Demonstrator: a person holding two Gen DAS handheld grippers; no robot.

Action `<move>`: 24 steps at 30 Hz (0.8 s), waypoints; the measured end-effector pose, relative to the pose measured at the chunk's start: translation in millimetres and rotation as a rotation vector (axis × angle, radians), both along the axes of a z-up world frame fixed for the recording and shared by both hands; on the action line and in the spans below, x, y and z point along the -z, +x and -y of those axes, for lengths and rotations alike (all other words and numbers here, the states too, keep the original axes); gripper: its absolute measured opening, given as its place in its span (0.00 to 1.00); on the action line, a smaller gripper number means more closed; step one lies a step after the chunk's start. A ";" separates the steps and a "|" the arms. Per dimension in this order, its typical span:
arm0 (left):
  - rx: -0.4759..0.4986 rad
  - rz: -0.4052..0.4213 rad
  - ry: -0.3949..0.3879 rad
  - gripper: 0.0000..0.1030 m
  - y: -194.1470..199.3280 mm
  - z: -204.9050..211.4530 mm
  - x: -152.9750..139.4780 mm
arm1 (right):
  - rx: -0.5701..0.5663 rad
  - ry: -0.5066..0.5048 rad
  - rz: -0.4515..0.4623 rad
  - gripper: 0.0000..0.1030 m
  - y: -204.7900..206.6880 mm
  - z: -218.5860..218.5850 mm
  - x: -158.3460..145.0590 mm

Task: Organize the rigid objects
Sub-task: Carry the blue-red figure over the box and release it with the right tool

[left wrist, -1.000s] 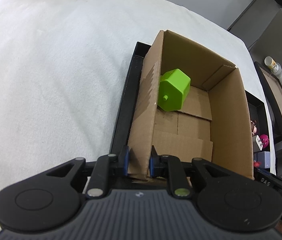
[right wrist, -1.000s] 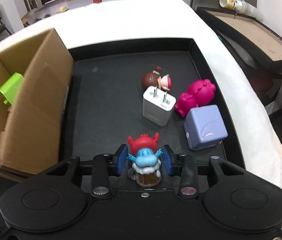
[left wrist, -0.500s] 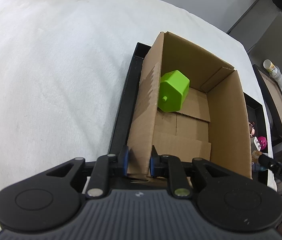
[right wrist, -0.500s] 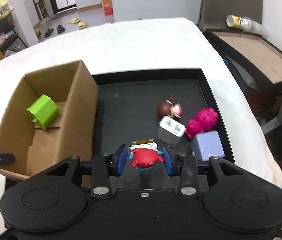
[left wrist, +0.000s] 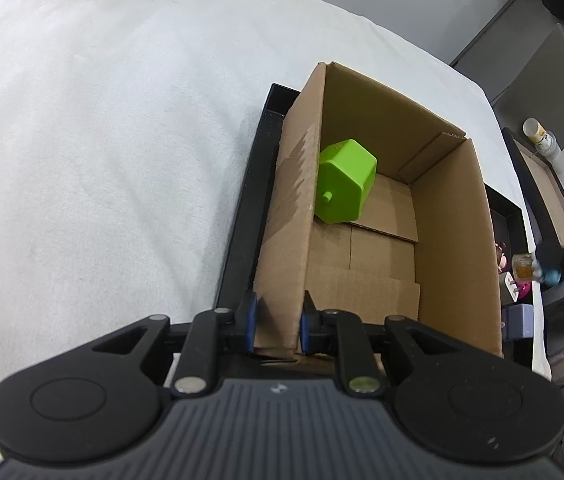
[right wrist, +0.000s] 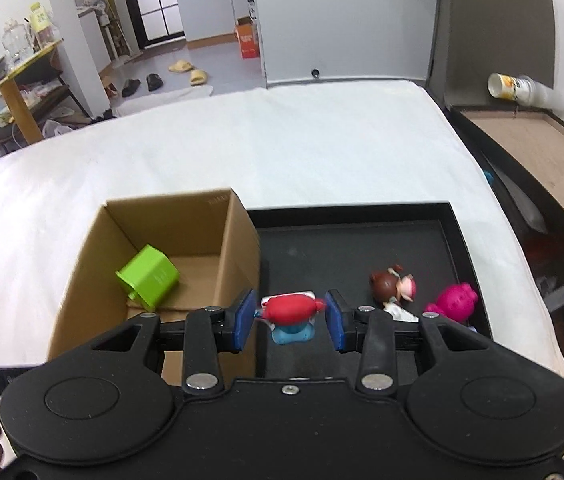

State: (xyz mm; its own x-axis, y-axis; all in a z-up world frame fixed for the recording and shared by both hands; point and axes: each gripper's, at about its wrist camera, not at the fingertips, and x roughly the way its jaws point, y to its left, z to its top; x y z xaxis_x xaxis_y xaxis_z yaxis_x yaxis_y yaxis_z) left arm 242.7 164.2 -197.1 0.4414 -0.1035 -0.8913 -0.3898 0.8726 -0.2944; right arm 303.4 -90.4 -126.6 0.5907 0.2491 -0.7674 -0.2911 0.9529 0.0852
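Behind my right tongs [right wrist: 289, 319], clamped on a red-and-blue figurine [right wrist: 290, 314], a doll [right wrist: 391, 285] is half hidden, while my left tongs [left wrist: 275, 327] pinch the cardboard box [left wrist: 453, 240] wall.

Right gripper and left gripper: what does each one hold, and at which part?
The right gripper holds the small red-and-blue figure by its sides. The left gripper clamps the near wall of the cardboard box.

The left tongs [left wrist: 276, 326] point steeply downward, blue pads clamped tight on a cardboard box wall [left wrist: 282, 280]. The right tongs [right wrist: 289, 320] angle downward, pads closed on a small red-and-blue figurine [right wrist: 291, 316] held aloft.
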 end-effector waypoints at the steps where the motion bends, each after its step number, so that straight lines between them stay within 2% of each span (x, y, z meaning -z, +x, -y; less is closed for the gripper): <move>1: 0.000 -0.001 -0.003 0.19 0.0 -0.3 0.2 | -0.002 0.006 0.002 0.37 2.0 -2.7 -0.9; 11: 0.017 0.003 -0.015 0.19 -0.7 -1.6 0.3 | -0.070 0.031 0.025 0.37 18.6 -39.8 -1.9; 24: 0.032 0.003 -0.029 0.19 -0.3 -5.4 2.7 | -0.101 0.054 0.026 0.37 36.2 -65.1 -2.6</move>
State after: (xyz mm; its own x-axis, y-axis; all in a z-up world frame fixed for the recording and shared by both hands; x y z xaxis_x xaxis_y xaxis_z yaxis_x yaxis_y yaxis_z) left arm 242.3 169.6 -199.8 0.4404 -0.1437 -0.8862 -0.3610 0.8754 -0.3214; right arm 339.6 -25.3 -124.1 0.5804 0.3489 -0.7358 -0.3884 0.9128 0.1265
